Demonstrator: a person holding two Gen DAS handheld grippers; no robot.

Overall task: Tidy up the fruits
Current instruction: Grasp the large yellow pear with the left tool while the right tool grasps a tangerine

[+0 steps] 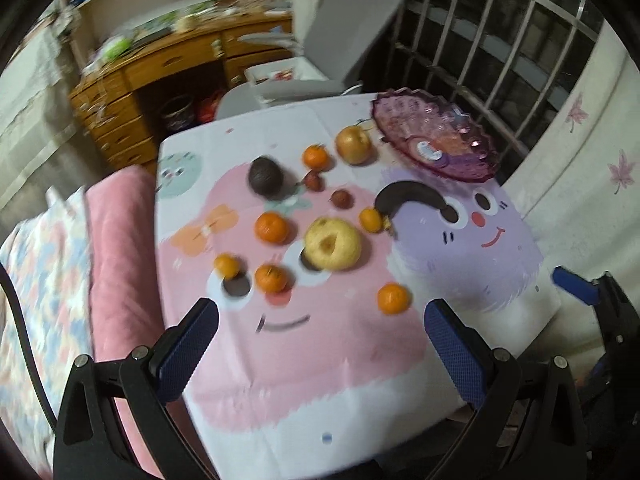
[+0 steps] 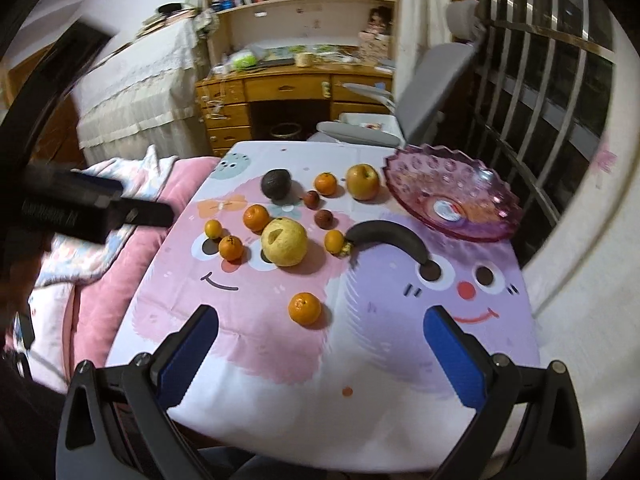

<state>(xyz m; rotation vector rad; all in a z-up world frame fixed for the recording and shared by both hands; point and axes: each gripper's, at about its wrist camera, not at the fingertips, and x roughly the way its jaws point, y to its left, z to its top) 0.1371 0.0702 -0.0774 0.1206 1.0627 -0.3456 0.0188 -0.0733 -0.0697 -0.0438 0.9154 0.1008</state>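
Oranges (image 2: 305,309): we count six.
Apples (image 2: 362,181): two, one pale yellow, one golden.
Lychees (image 2: 323,218): two.
Avocado (image 2: 275,184): one.
Blackened banana (image 2: 390,240): one.
Purple glass bowl (image 2: 496,216): one.

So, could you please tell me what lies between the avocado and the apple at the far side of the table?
One small orange sits between the avocado and the apple; the right wrist view shows it clearly.

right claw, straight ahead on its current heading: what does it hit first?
Most likely the lone orange: it sits on the tablecloth just ahead, between the open fingers of the right claw, slightly left of centre. Nothing lies nearer. Depth is uncertain in the fisheye; a shallower heading would carry over it toward the pear.
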